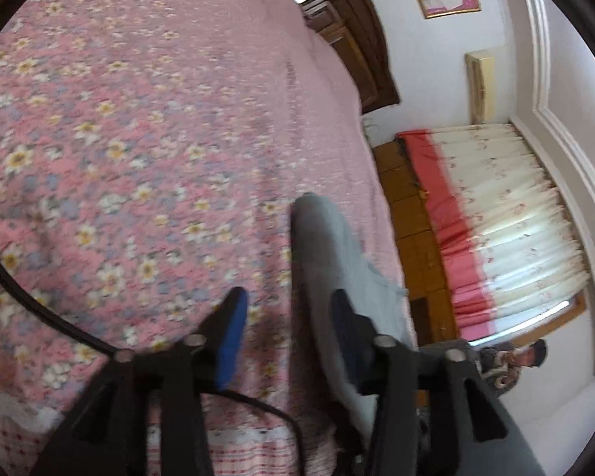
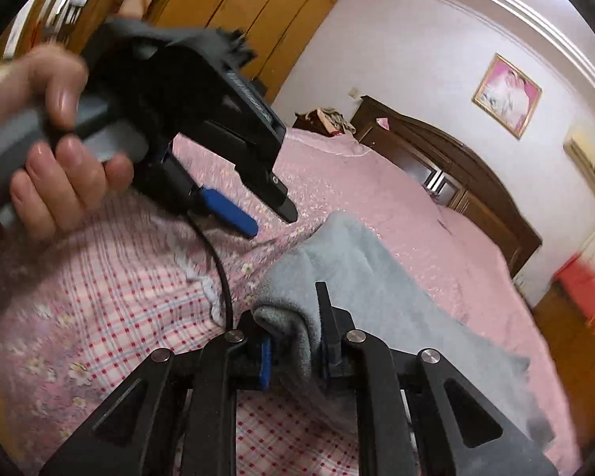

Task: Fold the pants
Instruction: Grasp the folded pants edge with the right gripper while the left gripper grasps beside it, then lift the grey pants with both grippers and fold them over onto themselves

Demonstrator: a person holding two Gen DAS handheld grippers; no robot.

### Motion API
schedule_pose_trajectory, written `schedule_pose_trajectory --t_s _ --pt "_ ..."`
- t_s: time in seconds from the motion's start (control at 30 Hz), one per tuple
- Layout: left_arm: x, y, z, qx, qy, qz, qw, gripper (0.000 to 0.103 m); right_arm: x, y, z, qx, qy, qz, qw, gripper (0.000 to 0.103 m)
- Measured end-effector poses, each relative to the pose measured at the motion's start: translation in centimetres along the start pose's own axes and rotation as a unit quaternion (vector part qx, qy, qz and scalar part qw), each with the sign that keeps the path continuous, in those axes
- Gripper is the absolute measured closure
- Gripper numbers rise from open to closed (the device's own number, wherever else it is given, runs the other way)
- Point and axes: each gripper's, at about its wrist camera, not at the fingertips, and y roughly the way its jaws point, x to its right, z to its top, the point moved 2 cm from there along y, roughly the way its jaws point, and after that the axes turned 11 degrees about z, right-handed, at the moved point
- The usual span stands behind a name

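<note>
Pinching a thick bunched fold of the grey fleece pants [image 2: 361,277] in my right gripper [image 2: 293,351] above the pink floral bedspread [image 2: 377,186], my left gripper [image 1: 287,317] gaping empty just beside them, I risk the bulky cloth slipping out.

grey pants [image 2: 361,261] lie on a pink bedspread [image 1: 146,127] with yellow-and-white flowers and a red-checked border, black grippers carry blue pads [image 1: 230,341], and the curtain [image 1: 507,214] is cream over red.
</note>
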Motion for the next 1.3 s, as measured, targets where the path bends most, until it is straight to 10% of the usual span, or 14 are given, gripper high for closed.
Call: schedule_pose_trajectory --t_s 0.4,0.5,1.0,1.3 --pt "4.1 3.8 2.2 0.036 0.015 -0.015 0.9991 0.045 0.6 -0.3 -1.8 0.007 0.029 0.03 0.999 0.086" --pt "5.3 5.3 2.9 0.052 0.031 -0.025 0.9979 0.09 0.1 -0.2 -2.4 0.003 0.022 0.023 0.999 0.086" --pt "12.1 6.7 3.9 0.089 0.059 -0.03 0.9938 0.092 5.1 -3.0 -1.8 0.051 0.146 0.071 0.985 0.09" --pt "24.8 9.3 -0.6 0.122 0.204 0.069 0.9688 0.092 12.4 -7.9 -7.8 0.119 0.268 0.072 0.953 0.09"
